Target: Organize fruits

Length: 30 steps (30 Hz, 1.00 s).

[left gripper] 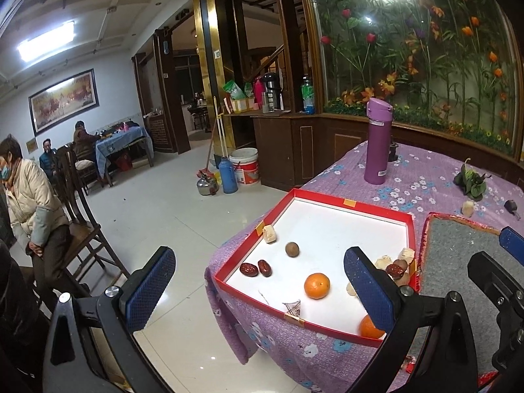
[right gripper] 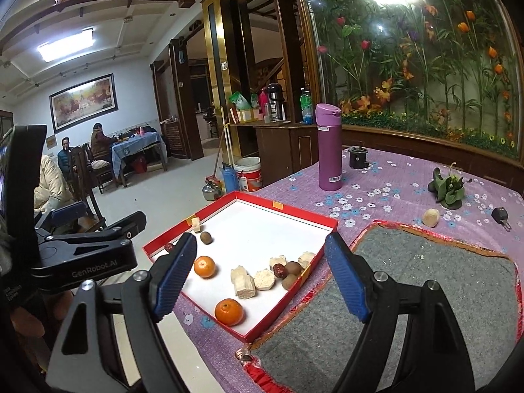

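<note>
A shallow red box (left gripper: 344, 199) (right gripper: 288, 208) with a white floor lies on the purple flowered tablecloth. In it are two oranges (left gripper: 316, 285) (right gripper: 229, 311), red dates (left gripper: 253, 268), a brown round fruit (left gripper: 291, 249) (right gripper: 206, 238), pale cut chunks (right gripper: 243, 282) and a cluster of dates and brown fruits (right gripper: 288, 270) by the right wall. One pale chunk (right gripper: 430, 217) lies loose on the cloth. My left gripper (left gripper: 258, 291) hangs open over the box's near-left corner, holding nothing. My right gripper (right gripper: 260, 278) is open above the box's near side, also holding nothing.
A grey felt-lined lid (right gripper: 435, 281) with red trim lies right of the box. A purple flask (right gripper: 329, 147), a small black cylinder (right gripper: 357, 157), a leafy bunch (right gripper: 448, 188) and a car key (right gripper: 501, 216) stand farther back. Left of the table the floor drops away; people sit there.
</note>
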### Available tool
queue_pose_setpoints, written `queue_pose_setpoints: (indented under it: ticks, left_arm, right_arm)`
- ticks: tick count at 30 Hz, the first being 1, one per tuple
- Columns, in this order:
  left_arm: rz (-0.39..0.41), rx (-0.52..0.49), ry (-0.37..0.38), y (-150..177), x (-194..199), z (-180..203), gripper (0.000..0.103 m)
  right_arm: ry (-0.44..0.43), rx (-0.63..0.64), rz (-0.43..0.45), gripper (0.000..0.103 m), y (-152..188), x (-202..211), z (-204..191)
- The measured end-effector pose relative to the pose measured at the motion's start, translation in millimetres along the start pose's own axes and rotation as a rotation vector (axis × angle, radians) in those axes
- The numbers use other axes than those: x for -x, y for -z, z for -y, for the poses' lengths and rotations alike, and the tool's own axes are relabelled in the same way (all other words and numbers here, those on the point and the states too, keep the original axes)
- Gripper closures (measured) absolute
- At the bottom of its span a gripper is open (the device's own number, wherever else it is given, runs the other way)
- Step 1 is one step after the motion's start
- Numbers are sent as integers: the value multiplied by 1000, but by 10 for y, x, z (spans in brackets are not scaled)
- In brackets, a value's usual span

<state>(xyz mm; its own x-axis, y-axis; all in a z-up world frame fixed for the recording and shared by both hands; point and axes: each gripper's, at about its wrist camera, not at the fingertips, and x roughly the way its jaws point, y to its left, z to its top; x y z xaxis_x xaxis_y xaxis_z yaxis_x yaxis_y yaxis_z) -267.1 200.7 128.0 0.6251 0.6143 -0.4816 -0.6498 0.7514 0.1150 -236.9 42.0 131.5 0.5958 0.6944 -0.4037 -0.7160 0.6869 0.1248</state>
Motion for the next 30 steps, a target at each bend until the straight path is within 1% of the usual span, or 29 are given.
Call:
queue_pose_setpoints:
  ticks: [5, 17, 22, 30]
  left_arm:
    - [-8, -11, 5, 0, 0, 21, 0]
    - [-11, -15, 25, 7, -7, 8, 0]
    - [-7, -3, 28, -15, -1, -39, 0]
    - [-10, 0, 30, -20, -4, -72, 0]
  right_arm:
    - [-5, -3, -15, 22, 19, -39, 21]
    - [-5, -1, -15, 22, 10, -85, 1]
    - [12, -2, -13, 22, 2, -88, -11]
    - [36, -8, -40, 22, -8, -136, -96]
